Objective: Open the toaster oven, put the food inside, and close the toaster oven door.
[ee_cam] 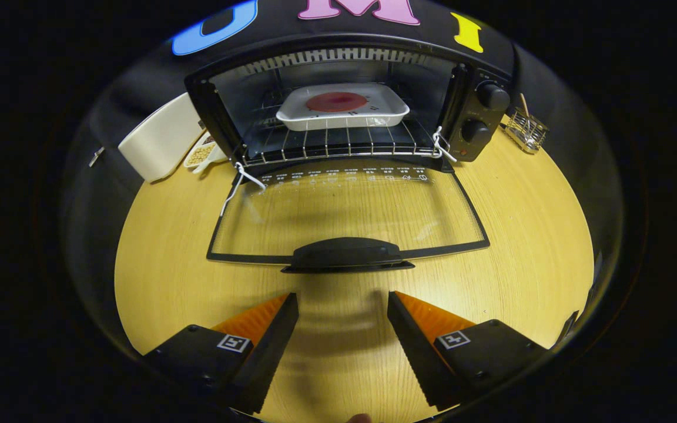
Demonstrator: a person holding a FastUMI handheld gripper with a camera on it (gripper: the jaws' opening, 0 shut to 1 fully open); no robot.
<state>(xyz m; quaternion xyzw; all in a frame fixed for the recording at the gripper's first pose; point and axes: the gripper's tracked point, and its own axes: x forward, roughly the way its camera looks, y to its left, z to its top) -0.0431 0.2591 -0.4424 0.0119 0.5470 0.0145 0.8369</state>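
Claw (343,305) open, empty, fingers spread over the table (156,276). Door handle (347,254) lies just ahead, centred between them, long axis crosswise. Door (347,208) is down flat; food tray (342,106) sits on the rack beyond, inside the toaster oven (479,117). Closing looks next.

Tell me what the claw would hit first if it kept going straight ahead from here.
Most likely the black handle of the open glass door, just ahead of the open, empty claw. Height is unclear, so it might pass above it toward the tray inside.
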